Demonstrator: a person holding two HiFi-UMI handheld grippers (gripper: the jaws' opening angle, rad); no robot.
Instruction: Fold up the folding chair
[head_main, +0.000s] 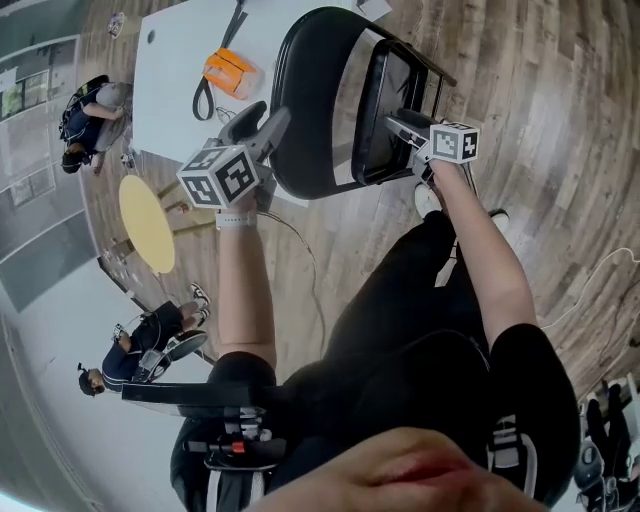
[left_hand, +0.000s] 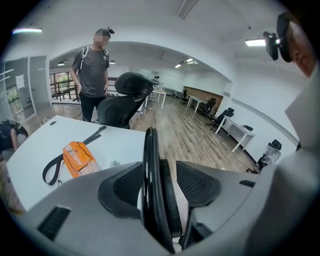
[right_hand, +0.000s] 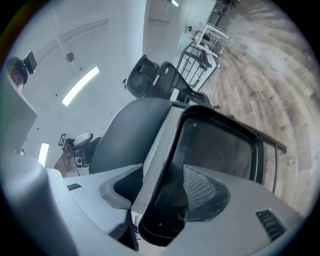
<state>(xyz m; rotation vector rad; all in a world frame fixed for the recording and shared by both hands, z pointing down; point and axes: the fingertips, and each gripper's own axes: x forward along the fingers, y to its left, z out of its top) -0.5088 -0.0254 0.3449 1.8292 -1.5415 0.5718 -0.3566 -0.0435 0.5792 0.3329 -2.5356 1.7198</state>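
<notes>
The black folding chair stands by the white table, its curved backrest (head_main: 310, 100) and its seat (head_main: 385, 110) tipped up close together. My left gripper (head_main: 275, 125) straddles the backrest's thin top edge (left_hand: 150, 170). Its jaws are open, with a gap showing beside the right pad. My right gripper (head_main: 400, 125) reaches over the seat's rim (right_hand: 160, 165). Those jaws are open too, one pad on each side of the rim and the mesh pad over the seat panel (right_hand: 215, 150). The backrest's grey back (right_hand: 130, 135) rises to the left.
A white table (head_main: 180, 60) behind the chair carries an orange pouch (head_main: 230, 72) and a black strap (left_hand: 55, 167). A yellow round stool (head_main: 147, 222) stands to the left. People sit on the floor at left; one person (left_hand: 92, 75) stands beyond the table by an office chair (left_hand: 125, 97).
</notes>
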